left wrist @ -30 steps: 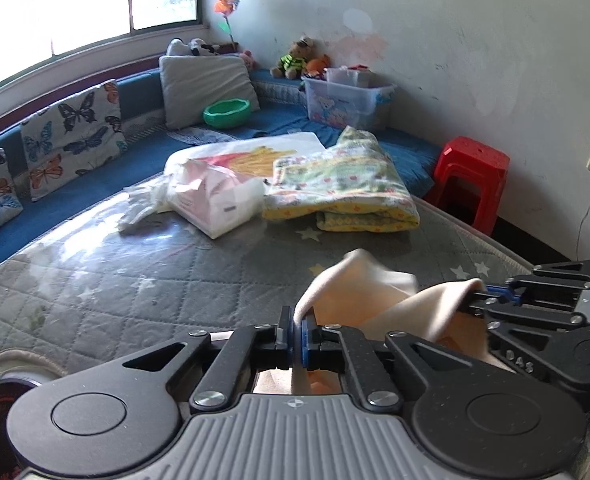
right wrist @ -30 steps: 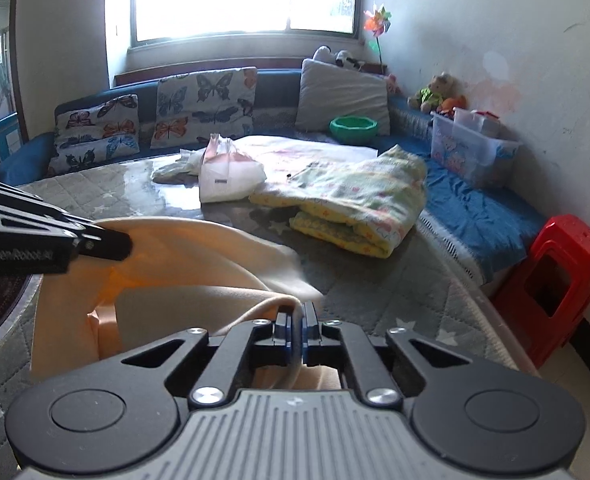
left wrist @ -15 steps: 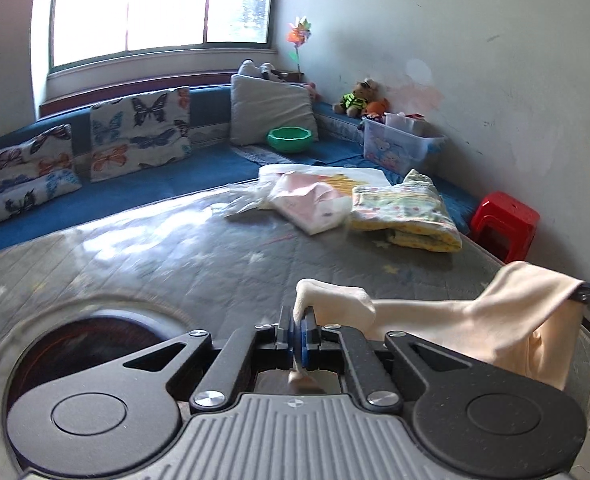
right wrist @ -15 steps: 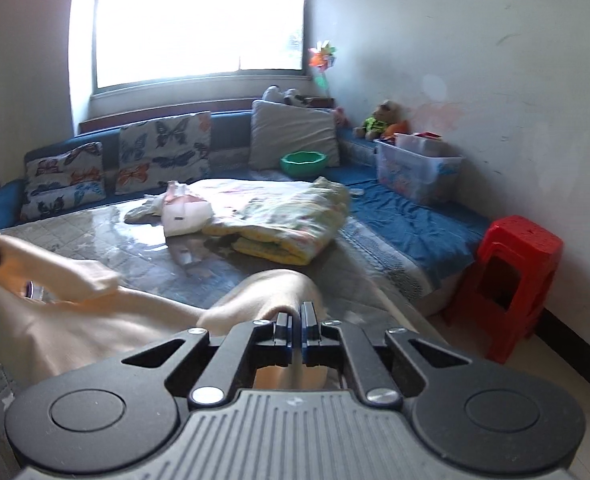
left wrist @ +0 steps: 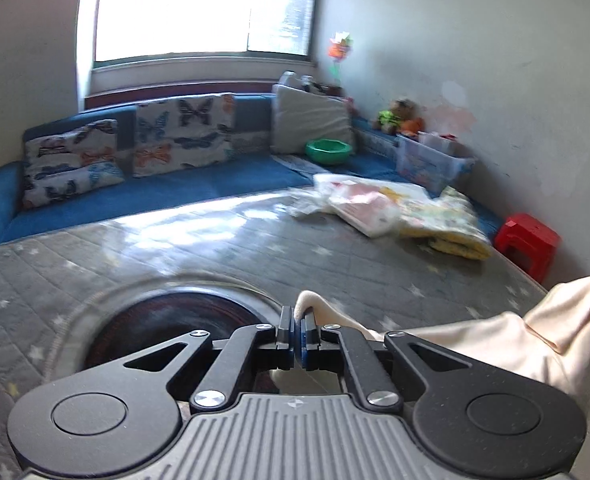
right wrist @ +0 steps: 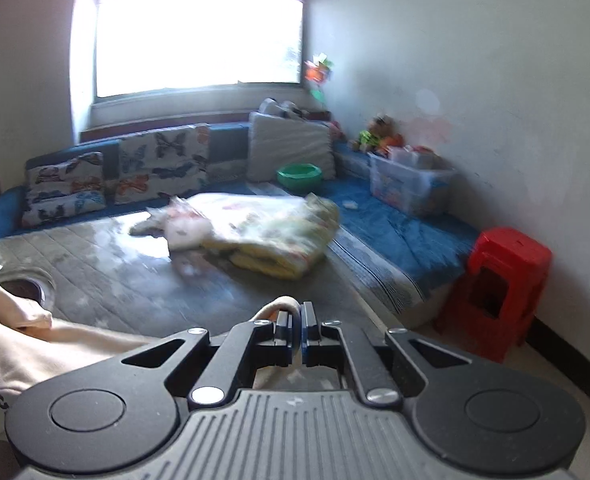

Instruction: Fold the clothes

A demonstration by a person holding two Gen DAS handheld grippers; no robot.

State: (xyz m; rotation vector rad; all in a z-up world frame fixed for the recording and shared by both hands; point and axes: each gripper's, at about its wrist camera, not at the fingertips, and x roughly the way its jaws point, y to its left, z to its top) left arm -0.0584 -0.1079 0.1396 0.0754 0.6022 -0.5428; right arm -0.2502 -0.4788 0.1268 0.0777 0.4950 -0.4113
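A cream garment point(left wrist: 507, 340) hangs stretched between my two grippers above the near edge of the grey quilted mattress point(left wrist: 223, 256). My left gripper point(left wrist: 298, 334) is shut on one corner of it, with a fold of cloth poking up above the pads. From there the fabric runs off to the right. In the right wrist view the same cream garment point(right wrist: 51, 348) spreads to the left, and my right gripper point(right wrist: 298, 330) is shut on a looped edge of it.
A round dark opening point(left wrist: 183, 328) is set in the mattress below the left gripper. Folded yellow patterned bedding point(right wrist: 279, 236) and a pale bundle point(left wrist: 363, 208) lie farther back. Butterfly cushions point(left wrist: 183, 132), a green bowl point(right wrist: 299, 174), a clear storage box point(right wrist: 411, 184) and a red stool point(right wrist: 503, 288) surround the bed.
Both grippers moved apart and rose, the left swinging far to the left. The bunched garment was drawn out taut between them. Both grips held.
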